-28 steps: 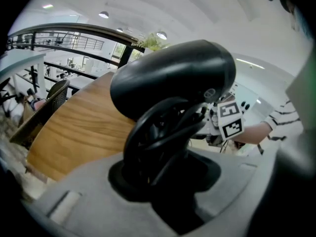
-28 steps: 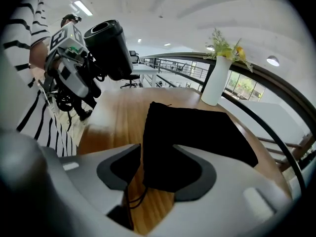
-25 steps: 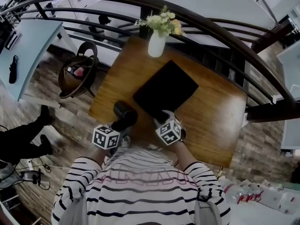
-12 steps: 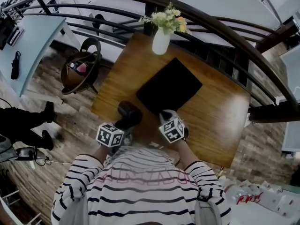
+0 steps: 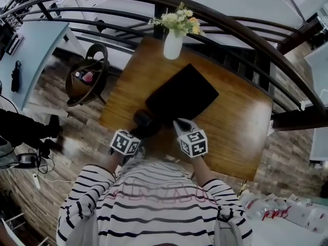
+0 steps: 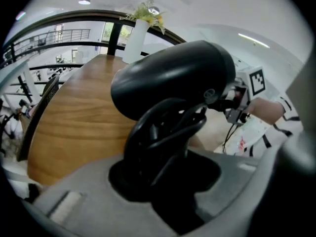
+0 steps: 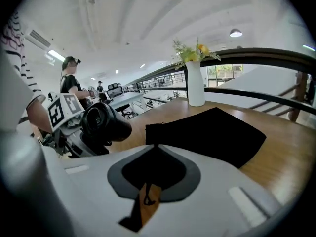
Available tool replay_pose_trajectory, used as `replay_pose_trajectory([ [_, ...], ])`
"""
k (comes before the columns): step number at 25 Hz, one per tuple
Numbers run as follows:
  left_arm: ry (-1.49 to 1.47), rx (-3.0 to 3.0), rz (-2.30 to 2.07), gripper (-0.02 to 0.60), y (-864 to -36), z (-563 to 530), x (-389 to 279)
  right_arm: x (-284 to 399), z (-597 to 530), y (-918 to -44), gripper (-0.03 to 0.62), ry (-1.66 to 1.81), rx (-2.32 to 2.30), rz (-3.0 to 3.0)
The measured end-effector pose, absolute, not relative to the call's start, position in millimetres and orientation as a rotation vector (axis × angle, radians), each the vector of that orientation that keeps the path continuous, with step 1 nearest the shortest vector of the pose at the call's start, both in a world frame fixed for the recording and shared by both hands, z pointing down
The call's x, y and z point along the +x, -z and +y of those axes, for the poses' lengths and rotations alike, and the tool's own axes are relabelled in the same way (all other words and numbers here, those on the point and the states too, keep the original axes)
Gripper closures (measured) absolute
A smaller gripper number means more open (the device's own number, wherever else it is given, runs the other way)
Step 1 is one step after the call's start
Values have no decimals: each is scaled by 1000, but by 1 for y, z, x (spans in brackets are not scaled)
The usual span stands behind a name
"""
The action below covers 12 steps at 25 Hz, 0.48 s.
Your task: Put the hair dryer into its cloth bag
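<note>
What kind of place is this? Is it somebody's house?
Probably not a house; it looks like a big open office. The wooden table with a vase of flowers stands beside a dark railing, and desks with screens show beyond it.

A cloth bag (image 5: 182,94) lies flat on the middle of the worktop (image 5: 241,122), with a vase (image 5: 172,44) standing behind it at the far edge. At the bag's near left corner, a hair dryer (image 5: 143,121) sits in the left hand-held gripper (image 5: 138,134). Just right of it, the right hand-held gripper (image 5: 179,123) meets the bag's near edge.
</note>
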State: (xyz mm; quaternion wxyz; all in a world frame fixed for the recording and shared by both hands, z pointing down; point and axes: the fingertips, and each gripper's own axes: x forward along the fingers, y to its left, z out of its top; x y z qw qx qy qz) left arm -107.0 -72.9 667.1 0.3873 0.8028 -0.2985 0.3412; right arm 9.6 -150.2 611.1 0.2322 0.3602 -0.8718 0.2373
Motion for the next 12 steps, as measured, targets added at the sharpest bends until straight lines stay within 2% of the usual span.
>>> replay_pose_trajectory([
  [12,-1213,2055,-540,430,-689,-78,-95,9,-145,-595,580,-738,1076,-2454],
])
